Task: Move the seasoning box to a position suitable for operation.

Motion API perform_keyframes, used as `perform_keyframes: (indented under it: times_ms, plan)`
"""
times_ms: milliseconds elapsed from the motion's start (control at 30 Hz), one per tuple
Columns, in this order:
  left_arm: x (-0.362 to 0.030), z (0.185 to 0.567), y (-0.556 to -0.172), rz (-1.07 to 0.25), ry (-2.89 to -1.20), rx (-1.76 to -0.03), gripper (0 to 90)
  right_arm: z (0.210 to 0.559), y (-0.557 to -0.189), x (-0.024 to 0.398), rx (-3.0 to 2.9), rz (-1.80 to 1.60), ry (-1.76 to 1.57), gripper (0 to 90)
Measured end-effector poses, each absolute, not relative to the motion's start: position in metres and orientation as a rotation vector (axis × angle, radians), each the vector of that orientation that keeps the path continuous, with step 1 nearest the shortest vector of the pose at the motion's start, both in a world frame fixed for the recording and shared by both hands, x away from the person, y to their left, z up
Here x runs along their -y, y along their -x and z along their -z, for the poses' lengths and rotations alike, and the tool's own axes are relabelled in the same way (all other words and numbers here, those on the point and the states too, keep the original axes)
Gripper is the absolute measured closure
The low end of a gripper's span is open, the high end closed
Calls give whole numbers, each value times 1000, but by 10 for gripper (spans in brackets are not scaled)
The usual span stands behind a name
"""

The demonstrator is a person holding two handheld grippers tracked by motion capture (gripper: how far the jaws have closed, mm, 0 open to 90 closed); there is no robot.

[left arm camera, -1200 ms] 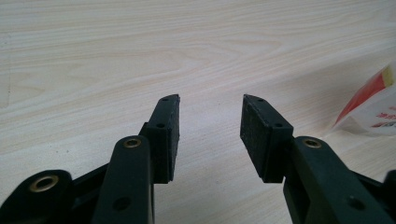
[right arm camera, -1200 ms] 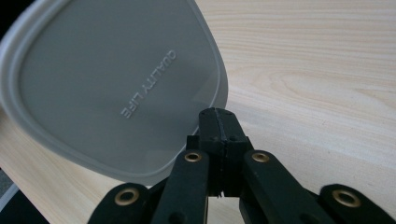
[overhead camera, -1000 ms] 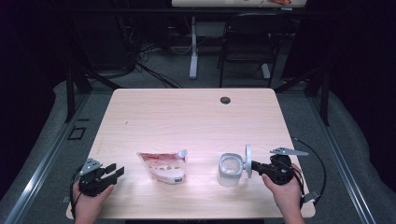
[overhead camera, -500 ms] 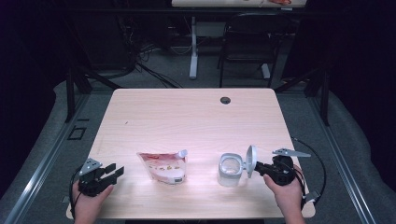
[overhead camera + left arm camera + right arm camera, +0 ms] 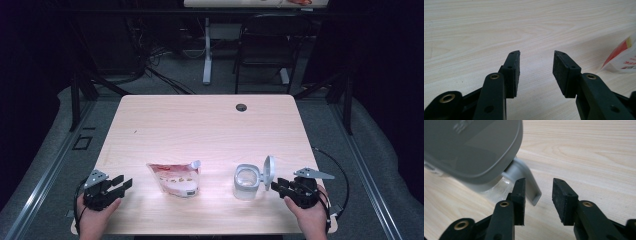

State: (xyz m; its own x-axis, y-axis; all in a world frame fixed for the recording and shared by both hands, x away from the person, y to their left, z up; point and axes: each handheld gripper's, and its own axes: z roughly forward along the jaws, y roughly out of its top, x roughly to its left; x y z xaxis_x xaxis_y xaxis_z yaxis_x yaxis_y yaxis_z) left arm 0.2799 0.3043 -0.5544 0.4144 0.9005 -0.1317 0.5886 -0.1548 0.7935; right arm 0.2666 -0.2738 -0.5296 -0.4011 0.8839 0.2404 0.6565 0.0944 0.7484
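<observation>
Your right gripper (image 5: 278, 185) sits at the near right edge of the table (image 5: 210, 125), and its jaws have just been opening; they now stand spread with nothing pinched, the container's grey handle (image 5: 530, 187) just beside the left jaw. Your left gripper (image 5: 121, 184) rests at the near left, jaws also spread over bare wood. The clear container (image 5: 247, 182) stands just left of your right gripper, its grey lid (image 5: 269, 167) flipped up on the hinge. A nudge from that hand could, I judge, swing the lid shut or tip the container. Farther left lies the red-and-white pouch (image 5: 175, 178), flat, spout pointing right.
</observation>
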Motion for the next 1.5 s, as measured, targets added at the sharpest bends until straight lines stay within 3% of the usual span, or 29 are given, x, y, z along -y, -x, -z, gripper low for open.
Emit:
perform_keyframes:
  times_ms: [400,633,933,1500]
  plan:
    - [-304,554,-280,-480,-1850,-1274,573,539,-256,267,-2121,-1164,-1469,616]
    - [-304,554,-280,-477,-1855,-1276,572,536,-254,261,-2116,-1166,-1447,725]
    - [-303,555,-280,-476,-1855,-1273,572,535,-254,253,-2106,-1147,-1412,780]
    - [-303,555,-281,-476,-1856,-1271,573,538,-262,247,-2074,-1116,-1437,791]
